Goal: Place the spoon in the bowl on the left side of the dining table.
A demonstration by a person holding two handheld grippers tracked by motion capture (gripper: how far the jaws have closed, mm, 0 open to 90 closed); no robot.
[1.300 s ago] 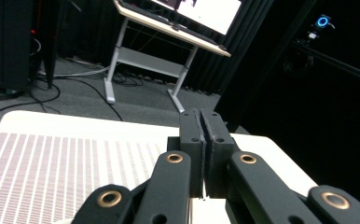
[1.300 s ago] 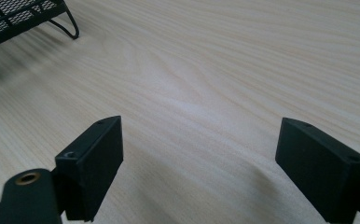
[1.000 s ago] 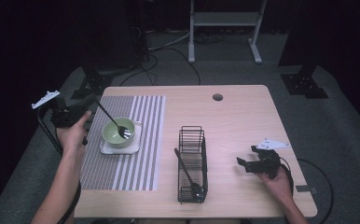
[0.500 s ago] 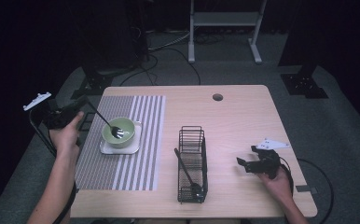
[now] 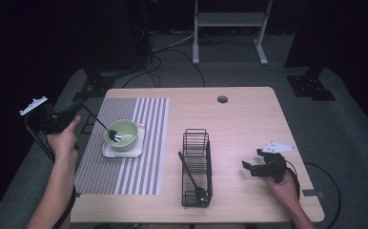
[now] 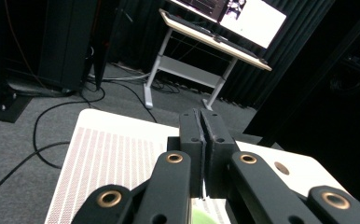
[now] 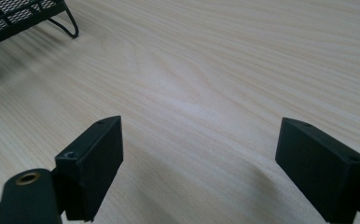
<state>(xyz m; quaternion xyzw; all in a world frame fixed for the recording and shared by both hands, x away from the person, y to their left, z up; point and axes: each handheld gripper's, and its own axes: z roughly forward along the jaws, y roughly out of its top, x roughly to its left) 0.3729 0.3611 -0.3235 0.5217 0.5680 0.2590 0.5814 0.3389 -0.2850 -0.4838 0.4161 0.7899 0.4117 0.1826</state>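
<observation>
A green bowl (image 5: 121, 134) sits on a white square plate (image 5: 137, 151) on the striped placemat (image 5: 125, 176). My left gripper (image 5: 79, 106) hovers off the table's left edge, shut on the dark handle of a utensil (image 5: 98, 123) whose silvery head rests inside the bowl. In the left gripper view the jaws of that gripper (image 6: 201, 126) press together, with a thin sliver of the handle and a bit of green bowl (image 6: 201, 215) below them. My right gripper (image 5: 245, 165) rests low on the bare wood at the right, open, and in its own view this gripper (image 7: 199, 144) holds nothing.
A black wire rack (image 5: 196, 167) stands at the table's middle front with a dark utensil (image 5: 190, 174) leaning inside; its corner (image 7: 24, 18) lies beyond the right gripper. A cable hole (image 5: 222, 99) is at the back. A desk frame (image 5: 230, 28) and cables lie beyond the table.
My left hand and gripper have drifted left, off the table's edge, drawing the utensil's head leftward inside the bowl. The right gripper has stayed put.
</observation>
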